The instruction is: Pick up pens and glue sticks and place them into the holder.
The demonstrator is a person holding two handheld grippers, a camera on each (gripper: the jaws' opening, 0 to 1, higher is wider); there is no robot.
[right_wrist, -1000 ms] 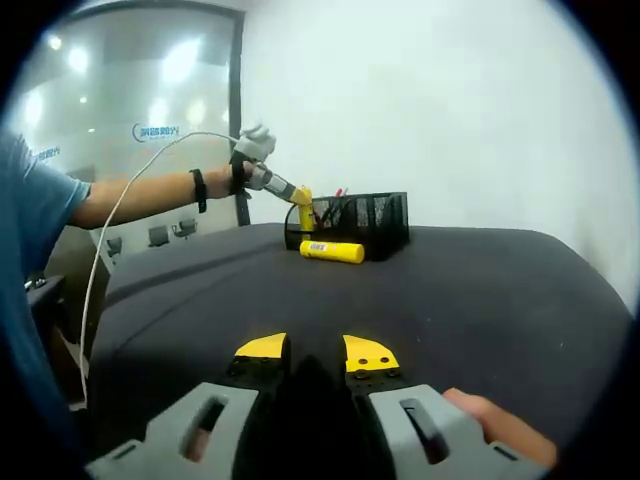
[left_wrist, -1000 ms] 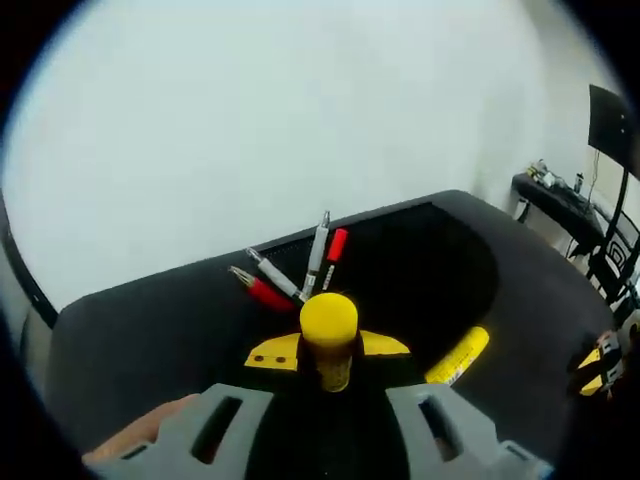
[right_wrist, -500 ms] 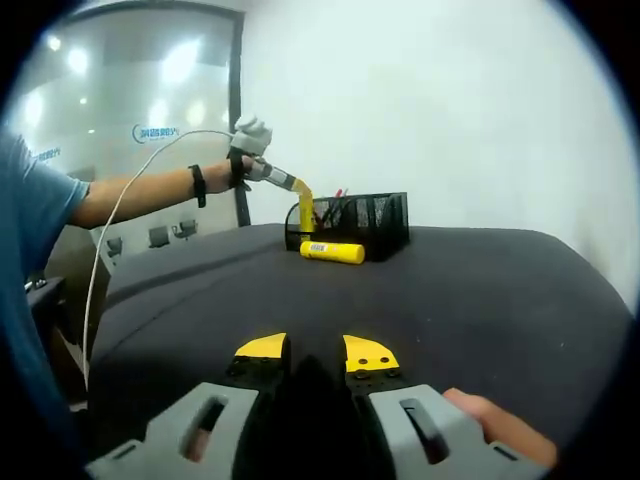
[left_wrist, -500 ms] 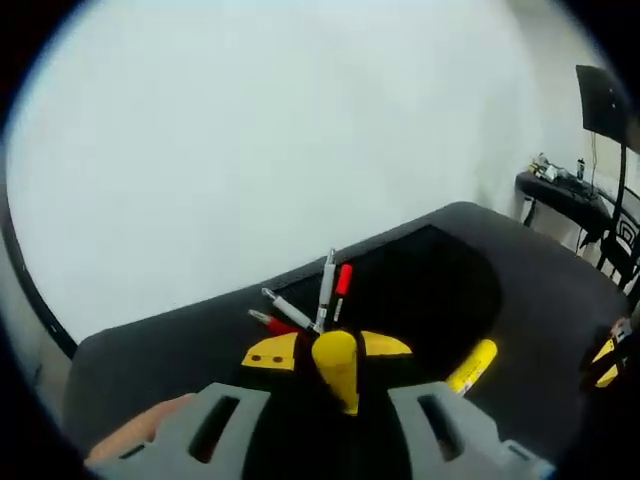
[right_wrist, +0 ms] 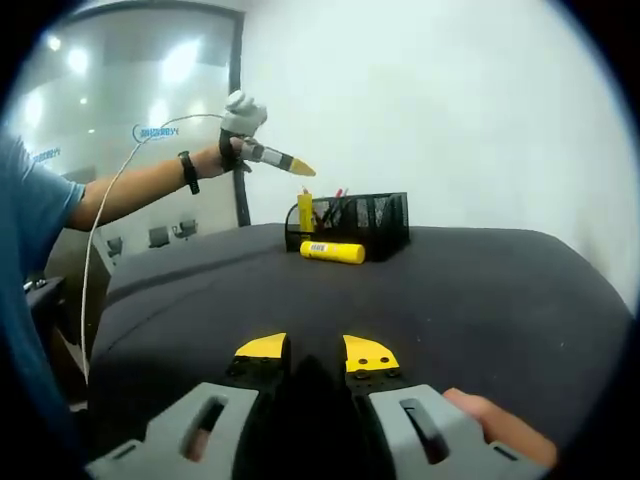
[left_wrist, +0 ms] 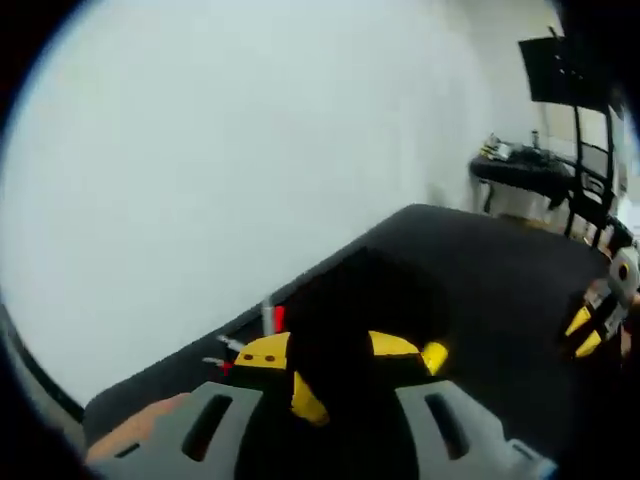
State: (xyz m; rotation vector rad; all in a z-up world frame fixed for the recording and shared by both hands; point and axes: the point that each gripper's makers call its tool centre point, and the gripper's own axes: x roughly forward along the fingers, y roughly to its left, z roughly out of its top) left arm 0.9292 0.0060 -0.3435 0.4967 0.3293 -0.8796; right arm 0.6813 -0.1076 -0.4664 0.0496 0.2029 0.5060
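- Yellow cylindrical glue stick lies crosswise on the dark worktop, touching the black mesh holder, at 12 o'clock from the right hand-held gripper, whose jaws stand narrowly parted, empty.
- Left hand-held gripper is nearer, above the holder; its jaws look parted and empty.

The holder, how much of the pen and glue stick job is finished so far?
Done: pens and one upright yellow glue stick stand in the black mesh holder. In hand: nothing; the left tool is raised above the holder with nothing between its jaws, and the right tool hovers unloaded over the table. Left: the yellow glue stick lying on the table in front of the holder.
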